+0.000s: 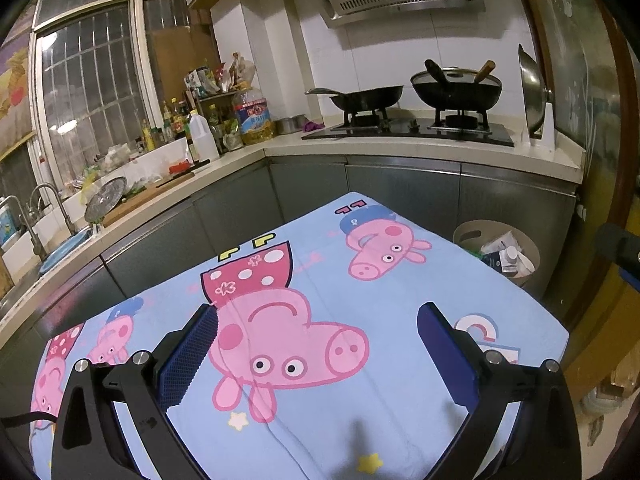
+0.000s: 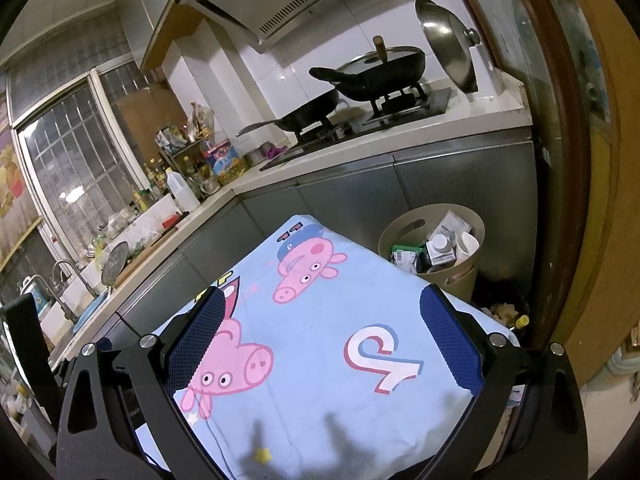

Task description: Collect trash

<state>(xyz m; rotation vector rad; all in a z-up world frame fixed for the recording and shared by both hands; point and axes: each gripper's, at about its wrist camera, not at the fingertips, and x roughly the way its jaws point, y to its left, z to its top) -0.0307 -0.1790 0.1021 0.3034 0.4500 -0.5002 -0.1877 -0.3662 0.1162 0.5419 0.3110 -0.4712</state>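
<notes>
A beige trash bin [image 2: 404, 232] stands on the floor past the table's far right corner, holding cartons, a white cup and wrappers; it also shows in the left wrist view [image 1: 468, 232]. My left gripper [image 1: 318, 320] is open and empty above the blue cartoon-pig tablecloth [image 1: 320, 280]. My right gripper [image 2: 320, 308] is open and empty above the same cloth [image 2: 340, 320]. No loose trash shows on the cloth. Part of the right gripper [image 1: 618, 250] shows at the left view's right edge.
An L-shaped counter [image 1: 400, 146] runs behind the table, with a gas hob, two black woks [image 1: 456, 90], bottles [image 1: 204, 132] and a sink at the left. Small scraps [image 2: 506, 312] lie on the floor beside the bin. A wooden door frame stands on the right.
</notes>
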